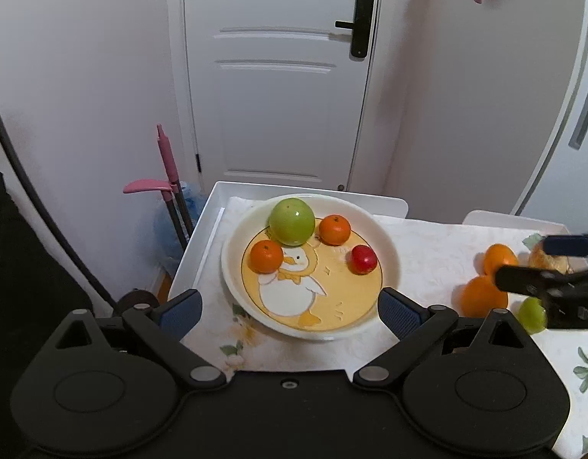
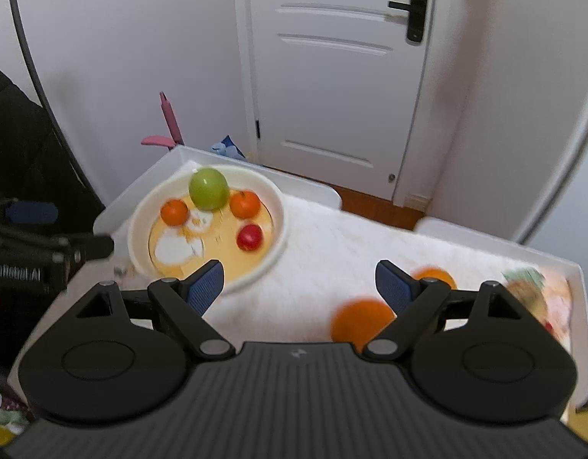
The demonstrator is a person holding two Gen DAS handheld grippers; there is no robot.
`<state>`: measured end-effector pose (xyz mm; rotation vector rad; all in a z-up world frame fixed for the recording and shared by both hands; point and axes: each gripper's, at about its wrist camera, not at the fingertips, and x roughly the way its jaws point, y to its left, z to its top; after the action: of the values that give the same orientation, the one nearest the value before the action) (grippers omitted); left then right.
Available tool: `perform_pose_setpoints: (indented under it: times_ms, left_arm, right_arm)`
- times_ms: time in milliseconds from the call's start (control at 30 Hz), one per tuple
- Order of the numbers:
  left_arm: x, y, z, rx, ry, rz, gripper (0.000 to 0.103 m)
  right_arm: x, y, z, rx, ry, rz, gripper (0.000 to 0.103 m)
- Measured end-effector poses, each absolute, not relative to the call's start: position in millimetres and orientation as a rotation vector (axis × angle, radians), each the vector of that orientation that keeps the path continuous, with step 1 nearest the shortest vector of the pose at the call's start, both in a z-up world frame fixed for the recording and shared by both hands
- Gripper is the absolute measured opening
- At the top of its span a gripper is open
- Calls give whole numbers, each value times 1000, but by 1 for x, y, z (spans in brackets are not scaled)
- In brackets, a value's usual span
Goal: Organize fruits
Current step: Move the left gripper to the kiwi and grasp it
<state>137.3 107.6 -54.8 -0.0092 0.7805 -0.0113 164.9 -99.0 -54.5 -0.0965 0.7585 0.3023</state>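
Glossy round plate [image 1: 232, 267] holds smooth fruit | left gripper [image 1: 290, 308] wide apart, empty | right gripper [image 2: 299, 283] wide apart, empty

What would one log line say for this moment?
plate: four fruits | oranges on cloth | left hand-held gripper open | right hand-held gripper open

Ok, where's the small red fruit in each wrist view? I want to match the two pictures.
Left wrist view: the red fruit lies in the right part of the duck plate, right of centre in the picture.
Right wrist view: the same red fruit sits in the plate's right part, left of centre, and blurred.
Shared landmark: the big green apple at the plate's far edge.
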Motion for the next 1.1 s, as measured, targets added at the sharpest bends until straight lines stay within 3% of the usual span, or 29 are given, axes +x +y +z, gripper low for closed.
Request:
perform_pose_setpoints:
  times_ms: [500, 1033, 1100]
  left_arm:
    - [97, 17, -56, 29, 761, -44, 100]
    - [113, -57, -119, 41, 810, -152, 98]
    - [120, -64, -130, 51, 818, -160, 93]
  right_arm:
    - [124, -198, -67, -72, 762, 252, 101]
    - [141, -262, -130, -141, 772, 307, 98]
    - [145, -265, -140, -148, 771, 324, 98]
